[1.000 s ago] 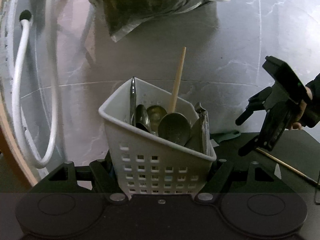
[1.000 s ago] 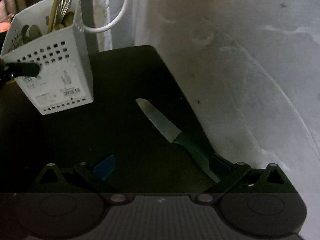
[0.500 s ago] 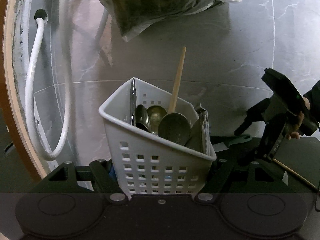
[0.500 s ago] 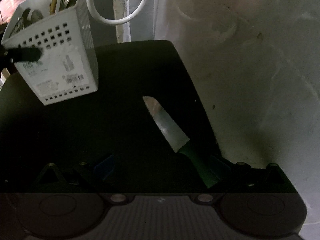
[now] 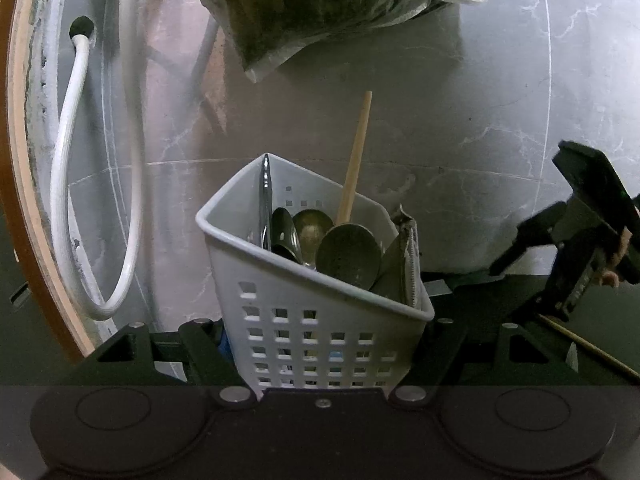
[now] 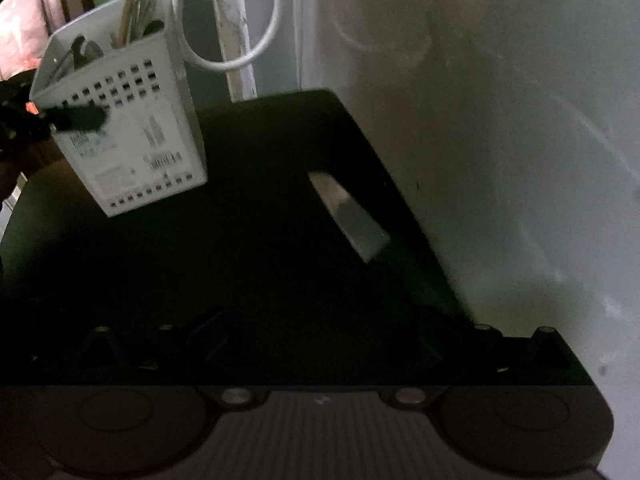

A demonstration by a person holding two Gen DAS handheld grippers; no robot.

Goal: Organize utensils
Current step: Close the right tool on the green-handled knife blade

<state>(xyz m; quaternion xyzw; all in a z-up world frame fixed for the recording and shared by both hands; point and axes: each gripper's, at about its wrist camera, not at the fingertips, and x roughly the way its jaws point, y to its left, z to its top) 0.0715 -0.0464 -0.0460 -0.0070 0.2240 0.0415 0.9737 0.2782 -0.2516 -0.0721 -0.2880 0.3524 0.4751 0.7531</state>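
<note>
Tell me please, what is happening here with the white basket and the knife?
A person is sorting utensils with two handheld grippers. The left gripper is shut on the white perforated caddy, holding it tilted; spoons and a wooden stick stand inside. The right gripper is open and low over the dark mat, near the green-handled knife lying there. The knife is not yet gripped.
</note>
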